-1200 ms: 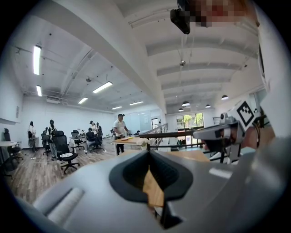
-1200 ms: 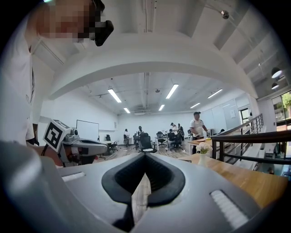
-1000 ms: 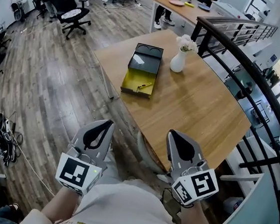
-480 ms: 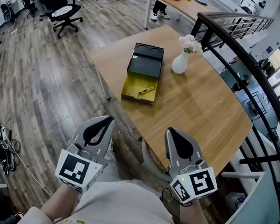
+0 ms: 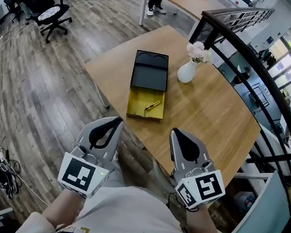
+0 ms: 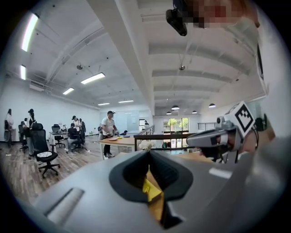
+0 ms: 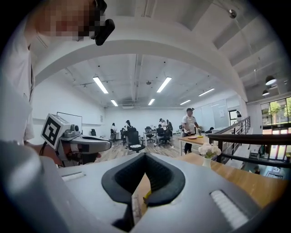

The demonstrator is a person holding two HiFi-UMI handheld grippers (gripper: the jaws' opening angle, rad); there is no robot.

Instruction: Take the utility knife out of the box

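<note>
An open box [image 5: 148, 80] is set on the wooden worktop [image 5: 214, 111], with its black lid laid back on the far side and its yellow tray on the near side. The utility knife [image 5: 152, 106] is seen lying in the yellow tray, toward the tray's right. Its long axis is slanted from near-left to far-right; which end carries the blade cannot be told. A white vase [image 5: 187, 71] of flowers is placed just right of the lid. The left hand-held gripper [image 5: 114, 121] and the right hand-held gripper [image 5: 177, 133] are held side by side by the worktop's near edge, well apart from the box. On each, the jaws are closed together with nothing gripped.
</note>
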